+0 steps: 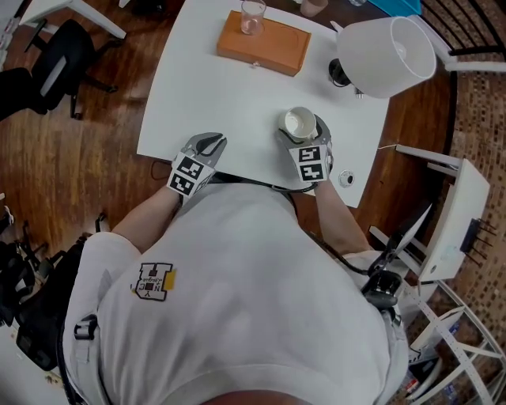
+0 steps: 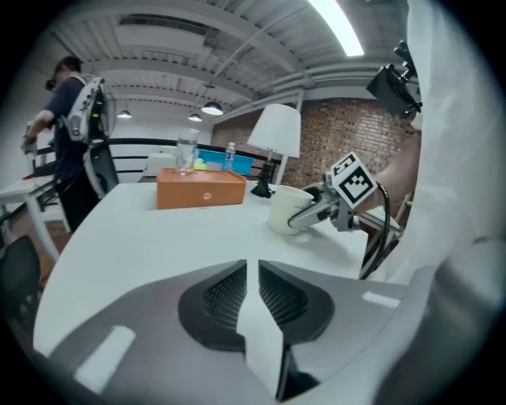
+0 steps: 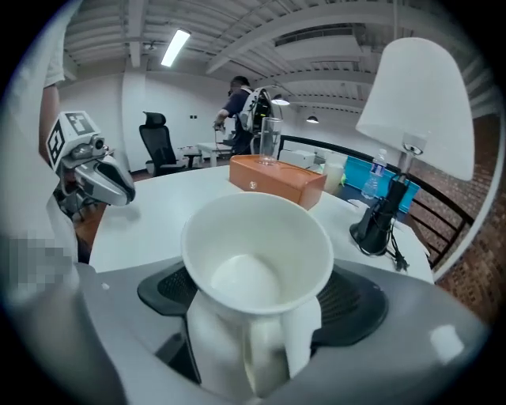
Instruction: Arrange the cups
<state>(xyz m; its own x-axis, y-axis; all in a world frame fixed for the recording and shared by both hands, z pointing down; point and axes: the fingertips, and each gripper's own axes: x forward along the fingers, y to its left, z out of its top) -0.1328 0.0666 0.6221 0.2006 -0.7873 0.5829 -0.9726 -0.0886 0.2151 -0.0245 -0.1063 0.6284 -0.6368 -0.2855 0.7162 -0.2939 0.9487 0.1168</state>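
A white cup (image 1: 300, 123) with a handle stands on the white table (image 1: 221, 103) near its front edge. My right gripper (image 1: 303, 126) is shut on the cup. In the right gripper view the cup (image 3: 257, 253) fills the space between the pads, its handle towards the camera and its inside empty. Left of it, my left gripper (image 1: 209, 145) hovers over the table edge, shut with nothing between its fingers. The left gripper view shows the cup (image 2: 286, 207) upright on the table with the right gripper (image 2: 316, 212) around it. A clear glass (image 1: 253, 16) stands on an orange box (image 1: 263, 42) at the back.
A white-shaded lamp (image 1: 387, 55) stands at the table's back right corner. A small round object (image 1: 346, 179) lies by the front right corner. A black office chair (image 1: 51, 67) is off to the left, and a white frame (image 1: 451, 221) to the right. A person (image 2: 71, 134) stands far behind.
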